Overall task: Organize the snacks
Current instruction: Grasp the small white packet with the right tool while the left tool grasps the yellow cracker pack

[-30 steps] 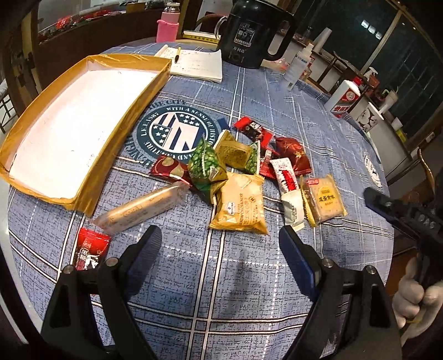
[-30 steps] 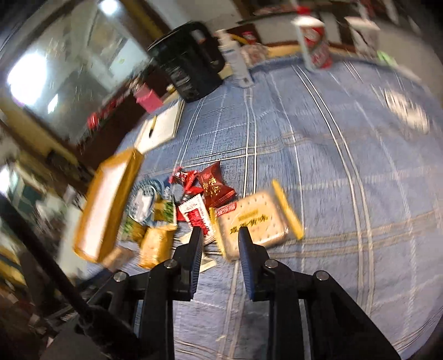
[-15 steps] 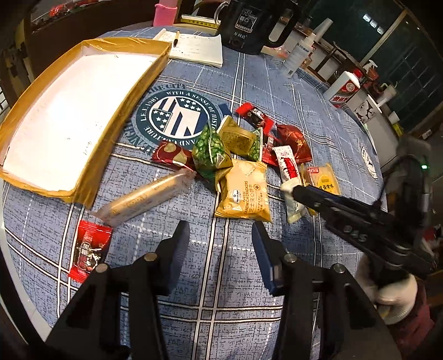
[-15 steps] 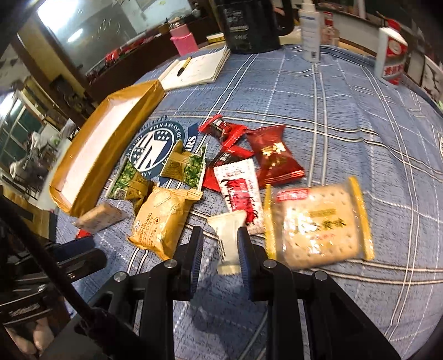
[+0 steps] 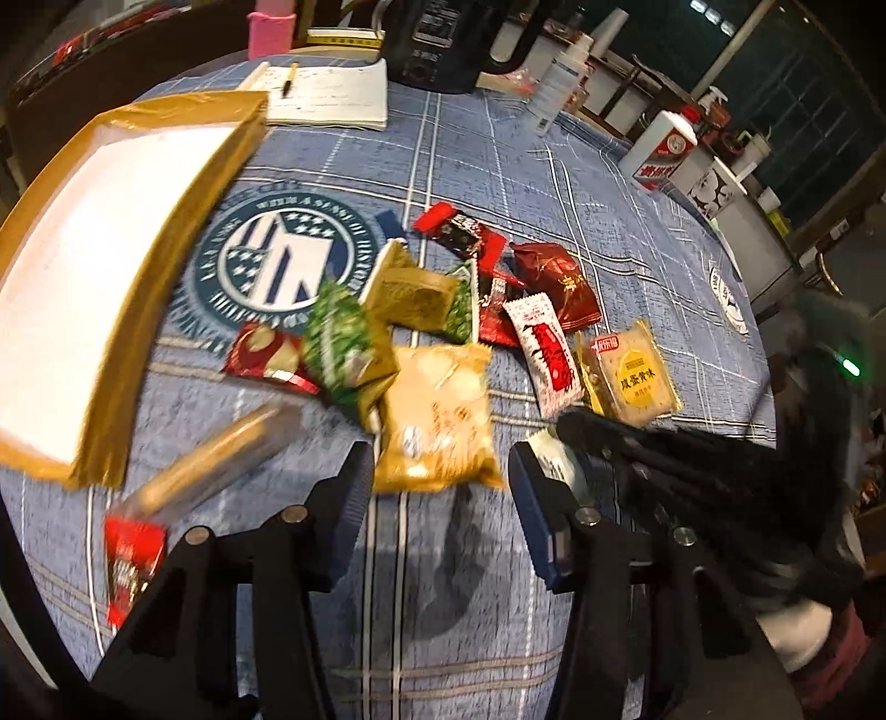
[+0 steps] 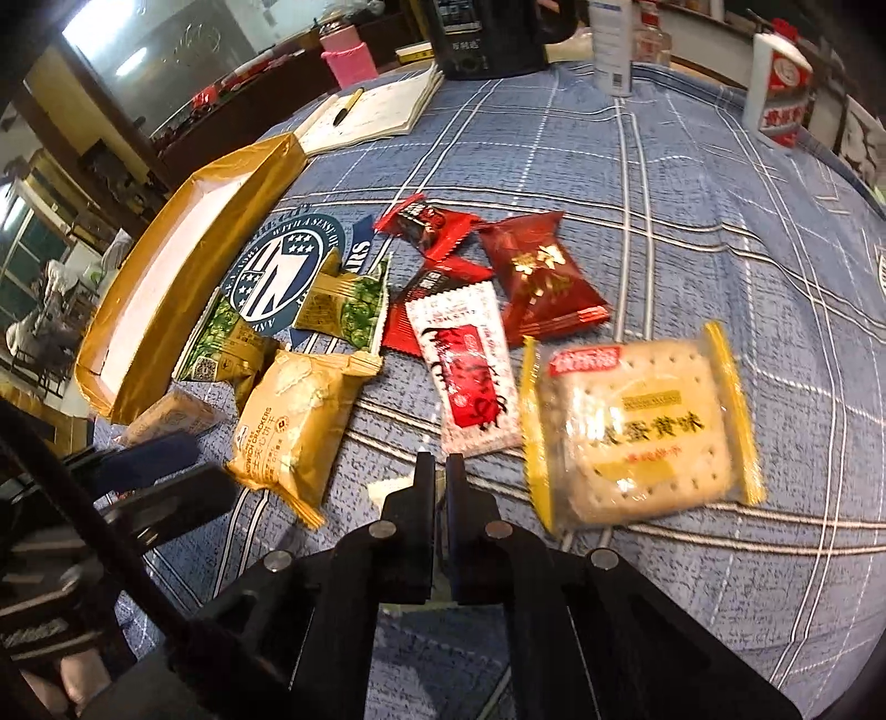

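Snacks lie scattered on a blue plaid tablecloth (image 6: 692,183): two yellow cracker packs (image 6: 296,412) (image 6: 637,429), two green pea packets (image 6: 346,307) (image 6: 224,343), one red-and-white sachet (image 6: 470,368), one dark red pouch (image 6: 534,274), one long biscuit sleeve (image 5: 213,459), and at least four other small red wrappers. One gold-rimmed tray (image 6: 144,327), one notebook (image 6: 376,111), one black kettle (image 6: 482,39) and two white bottles (image 6: 612,41) (image 6: 778,83) stand by.

- An open notebook (image 5: 326,97) with a pen (image 5: 289,78) on it lies at the far side of the blue plaid surface (image 5: 581,183).
- A black kettle (image 6: 482,33) stands behind it.
- A pink bottle (image 6: 349,55) is nearby.
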Action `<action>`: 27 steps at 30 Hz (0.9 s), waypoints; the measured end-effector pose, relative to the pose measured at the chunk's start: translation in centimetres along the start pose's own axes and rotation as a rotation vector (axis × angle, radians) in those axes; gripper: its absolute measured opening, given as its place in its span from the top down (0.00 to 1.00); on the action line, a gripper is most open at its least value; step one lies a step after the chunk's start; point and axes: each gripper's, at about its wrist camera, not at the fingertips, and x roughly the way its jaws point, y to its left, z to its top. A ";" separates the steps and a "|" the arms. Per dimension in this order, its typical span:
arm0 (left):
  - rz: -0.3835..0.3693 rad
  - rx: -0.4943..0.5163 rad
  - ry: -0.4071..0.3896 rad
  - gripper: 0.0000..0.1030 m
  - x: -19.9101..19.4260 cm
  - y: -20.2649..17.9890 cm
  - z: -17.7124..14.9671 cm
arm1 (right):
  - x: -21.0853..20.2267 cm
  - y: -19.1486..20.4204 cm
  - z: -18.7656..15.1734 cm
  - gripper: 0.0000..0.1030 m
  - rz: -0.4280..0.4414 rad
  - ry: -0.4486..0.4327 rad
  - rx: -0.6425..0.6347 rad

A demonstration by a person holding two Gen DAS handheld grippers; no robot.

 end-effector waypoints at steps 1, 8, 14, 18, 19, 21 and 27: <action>-0.001 0.004 0.004 0.49 0.4 -0.1 0.2 | -0.2 -0.1 -0.2 0.99 0.002 0.000 0.003; 0.039 0.022 0.038 0.46 3.4 -0.6 0.9 | -0.8 -0.6 -1.3 0.99 0.024 0.001 0.020; 0.062 0.041 0.014 0.55 3.6 -0.6 0.6 | -1.2 -1.0 -1.9 0.95 0.051 -0.012 0.037; 0.047 0.008 0.004 0.56 2.6 0.0 0.1 | -1.1 -0.4 -2.1 0.93 0.046 -0.003 0.029; 0.040 0.002 0.000 0.56 2.2 0.0 0.0 | -1.1 -0.2 -2.2 0.92 0.047 -0.002 0.027; 0.030 -0.008 -0.015 0.56 1.3 0.1 -0.3 | -0.9 0.5 -2.4 0.84 0.045 -0.002 0.019; -0.007 -0.034 -0.052 0.56 -1.6 0.9 -0.8 | -0.9 1.4 -2.3 0.79 0.043 -0.013 0.057</action>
